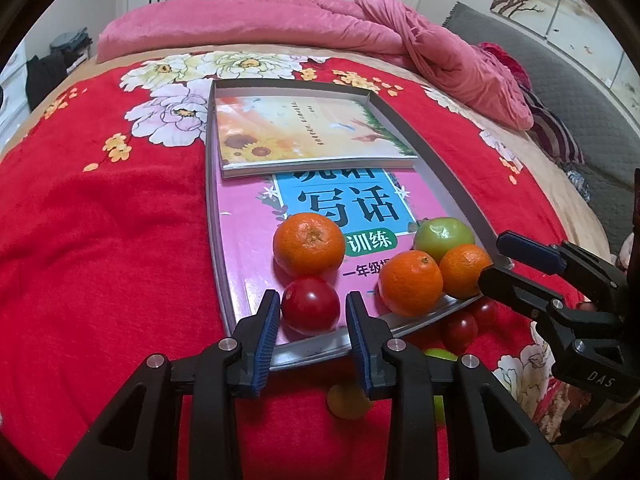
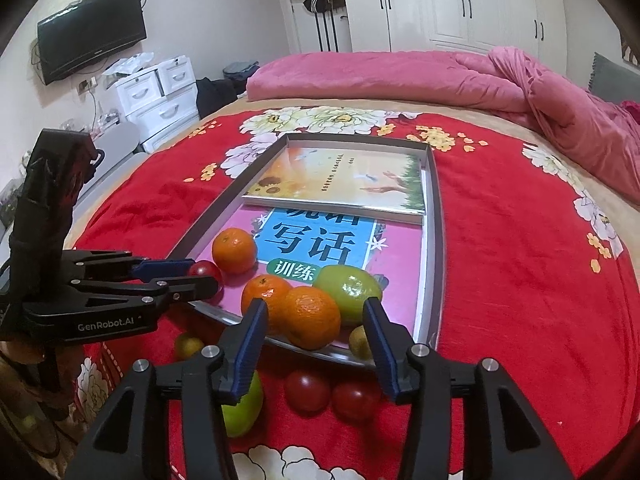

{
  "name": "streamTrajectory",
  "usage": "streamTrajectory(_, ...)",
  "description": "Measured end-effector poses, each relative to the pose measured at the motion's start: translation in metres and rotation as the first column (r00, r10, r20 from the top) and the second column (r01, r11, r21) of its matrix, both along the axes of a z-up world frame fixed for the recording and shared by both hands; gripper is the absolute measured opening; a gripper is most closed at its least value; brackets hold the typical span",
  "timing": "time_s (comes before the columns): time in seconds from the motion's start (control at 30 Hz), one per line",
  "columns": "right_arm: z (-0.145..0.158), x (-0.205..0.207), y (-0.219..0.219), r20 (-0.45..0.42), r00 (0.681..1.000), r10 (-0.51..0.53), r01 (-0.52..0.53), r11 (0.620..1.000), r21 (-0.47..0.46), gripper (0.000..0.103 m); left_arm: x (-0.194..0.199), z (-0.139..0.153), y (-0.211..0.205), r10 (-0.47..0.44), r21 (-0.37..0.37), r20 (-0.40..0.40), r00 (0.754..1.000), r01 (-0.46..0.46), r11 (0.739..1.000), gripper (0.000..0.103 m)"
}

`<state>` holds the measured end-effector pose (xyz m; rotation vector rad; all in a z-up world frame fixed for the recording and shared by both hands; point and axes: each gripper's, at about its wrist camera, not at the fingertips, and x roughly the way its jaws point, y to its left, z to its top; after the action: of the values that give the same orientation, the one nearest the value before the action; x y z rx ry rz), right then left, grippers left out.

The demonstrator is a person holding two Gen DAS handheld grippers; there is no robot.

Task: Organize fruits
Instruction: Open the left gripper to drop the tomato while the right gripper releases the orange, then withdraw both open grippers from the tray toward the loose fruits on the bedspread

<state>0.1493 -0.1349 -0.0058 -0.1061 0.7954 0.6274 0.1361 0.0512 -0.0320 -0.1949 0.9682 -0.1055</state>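
the left tool (image 1: 311, 312) stands narrowly parted around a red tomato (image 1: 310, 304) in the tray (image 1: 448, 176) — the right tool (image 2: 316, 320) gapes wider around an orange (image 2: 310, 316), pads clear.

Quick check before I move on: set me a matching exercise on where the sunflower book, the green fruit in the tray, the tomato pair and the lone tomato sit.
1. sunflower book
2. green fruit in the tray
3. tomato pair
4. lone tomato

A. on the bedspread, outside the tray's near rim
B. in the tray, right in front of the left orange
C. by the tray's right rim
D. across the tray's far end, over the pink book

Pairs: 1-D; 2-C; 3-A; 4-B
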Motion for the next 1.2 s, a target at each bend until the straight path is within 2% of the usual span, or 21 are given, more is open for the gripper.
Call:
streamTrajectory(0.13, 0.002, 0.000, -0.003, 0.001, 1.000, -0.014, 0.014, 1.000, 0.005, 0.055, -0.002, 0.003, 0.000, 0.000, -0.012, 0.010, 1.000, 0.000, 1.000, 0.041)
streamTrajectory(0.27, 0.004, 0.000, -0.005, -0.005, 1.000, -0.023, 0.023, 1.000, 0.010, 0.055, -0.004, 0.009, 0.002, 0.004, -0.016, 0.027, 1.000, -0.004, 1.000, 0.048)
streamTrajectory(0.47, 0.008, -0.001, -0.006, 0.006, 0.999, -0.040, 0.040, 0.999, 0.011, 0.064, -0.008, 0.018, 0.005, 0.017, -0.029, 0.048, 0.999, -0.015, 0.999, 0.055)
streamTrajectory(0.63, 0.011, 0.000, -0.009, 0.009, 0.998, -0.058, 0.058, 0.998, 0.015, 0.068, -0.011, 0.025, 0.007, 0.022, -0.042, 0.067, 0.997, -0.019, 0.999, 0.056)
streamTrajectory(0.73, 0.012, 0.000, -0.010, 0.010, 0.998, -0.065, 0.065, 0.998, 0.012, 0.071, -0.014, 0.030, 0.007, 0.026, -0.039, 0.080, 0.996, -0.023, 0.999, 0.064)
streamTrajectory(1.0, 0.018, -0.001, -0.014, 0.025, 0.996, -0.081, 0.080, 0.997, 0.021, 0.073, -0.019, 0.038, 0.009, 0.036, -0.038, 0.102, 0.994, -0.032, 0.999, 0.065)
streamTrajectory(1.1, 0.021, -0.002, -0.015, 0.028, 0.996, -0.084, 0.083, 0.996, 0.027, 0.074, -0.021, 0.041, 0.008, 0.036, -0.035, 0.109, 0.993, -0.032, 0.999, 0.069)
streamTrajectory(1.2, 0.023, -0.003, -0.017, 0.034, 0.996, -0.086, 0.085, 0.996, 0.036, 0.078, -0.024, 0.045, 0.007, 0.035, -0.034, 0.120, 0.992, -0.031, 0.999, 0.070)
